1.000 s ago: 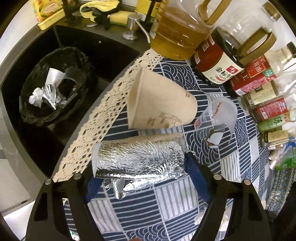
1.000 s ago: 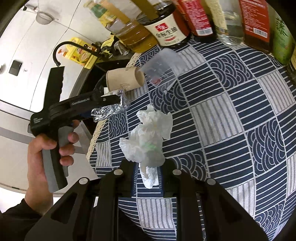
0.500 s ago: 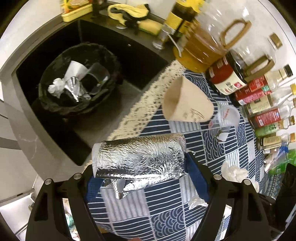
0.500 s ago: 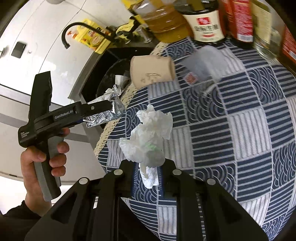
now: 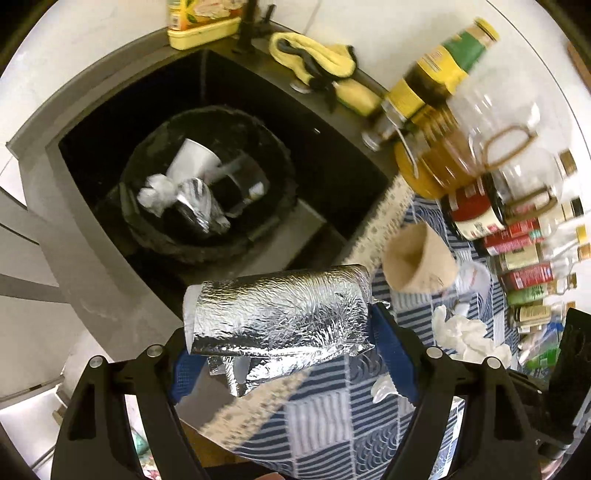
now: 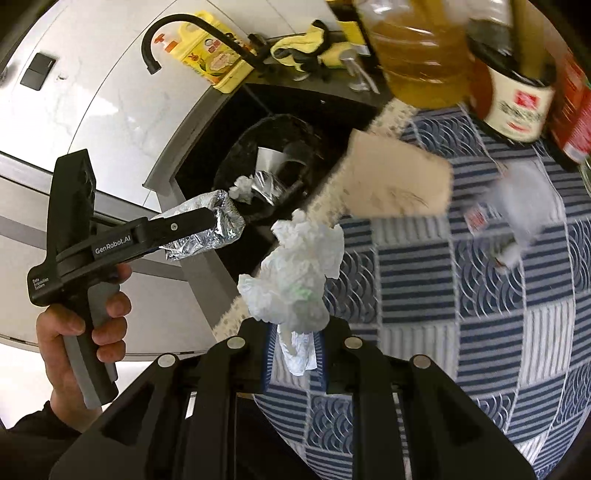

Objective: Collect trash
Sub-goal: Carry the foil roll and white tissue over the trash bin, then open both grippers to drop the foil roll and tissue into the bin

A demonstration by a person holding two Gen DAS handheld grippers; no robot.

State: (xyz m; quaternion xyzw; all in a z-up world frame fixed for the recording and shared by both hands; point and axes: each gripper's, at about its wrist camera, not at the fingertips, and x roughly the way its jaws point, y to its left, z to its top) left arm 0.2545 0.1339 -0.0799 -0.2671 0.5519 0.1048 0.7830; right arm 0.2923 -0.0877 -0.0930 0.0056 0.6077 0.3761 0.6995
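Note:
My left gripper [image 5: 288, 343] is shut on a crumpled silver foil wrapper [image 5: 280, 314] and holds it in the air at the table's left edge, short of the black-lined trash bin [image 5: 210, 184] in the sink. The bin holds a white cup, foil and tissue. In the right wrist view the left gripper [image 6: 218, 225] with the foil [image 6: 207, 229] hangs beside the bin [image 6: 269, 170]. My right gripper [image 6: 293, 354] is shut on a crumpled white tissue [image 6: 295, 273] above the patterned tablecloth [image 6: 480, 314]. A brown paper cup [image 6: 395, 184] and a clear plastic cup [image 6: 517, 210] lie on the cloth.
Oil jugs [image 5: 450, 147] and sauce bottles [image 5: 517, 251] crowd the back right of the table. A black faucet [image 6: 192, 33], a yellow box [image 6: 214, 59] and yellow gloves [image 5: 317, 59] sit at the sink's rim. The cloth has a lace edge [image 5: 384, 214] by the sink.
Both grippers have moved left toward the sink with their loads. The bin has come nearer the middle of both views, and the cups and bottles have slid right.

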